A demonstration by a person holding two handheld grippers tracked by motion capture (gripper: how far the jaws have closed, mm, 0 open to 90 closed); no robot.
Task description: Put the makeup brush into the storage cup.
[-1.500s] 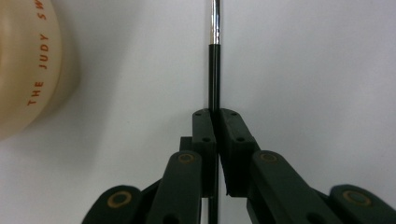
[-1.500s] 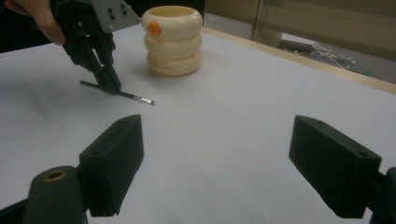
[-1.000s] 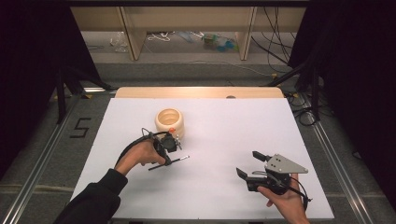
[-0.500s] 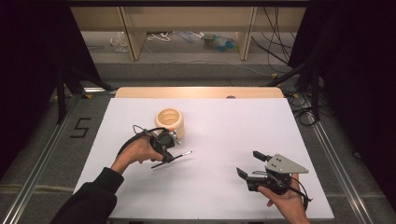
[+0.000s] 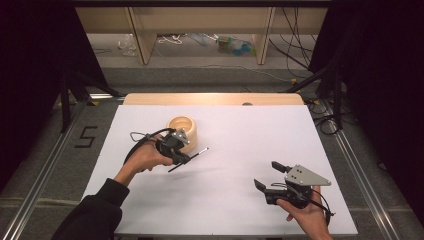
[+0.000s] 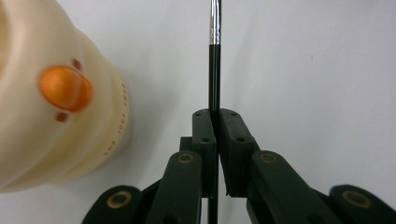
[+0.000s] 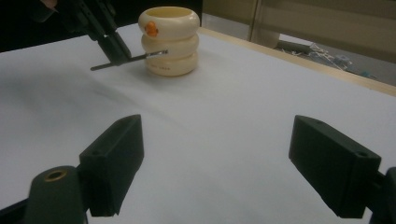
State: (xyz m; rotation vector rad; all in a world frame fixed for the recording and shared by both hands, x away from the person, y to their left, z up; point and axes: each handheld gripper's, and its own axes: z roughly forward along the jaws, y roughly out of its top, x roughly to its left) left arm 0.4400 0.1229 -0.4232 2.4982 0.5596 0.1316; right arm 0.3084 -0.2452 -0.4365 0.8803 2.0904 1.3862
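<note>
Thin black brush with a silver ferrule is pinched tight in my left gripper, held off the white table right beside the cream ringed cup. My right gripper is spread wide, holding nothing.

A glossy, smooth cream pot is seen on the matt white counter; a shiny metal ferrule is shown on the black brush.

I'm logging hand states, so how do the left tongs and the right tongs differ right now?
The left tongs are shut on a thin black brush; the right tongs are wide open and hold nothing. The left ones sit beside the cream cup; the right ones are far from it. Both are hand-held above the white table.
</note>
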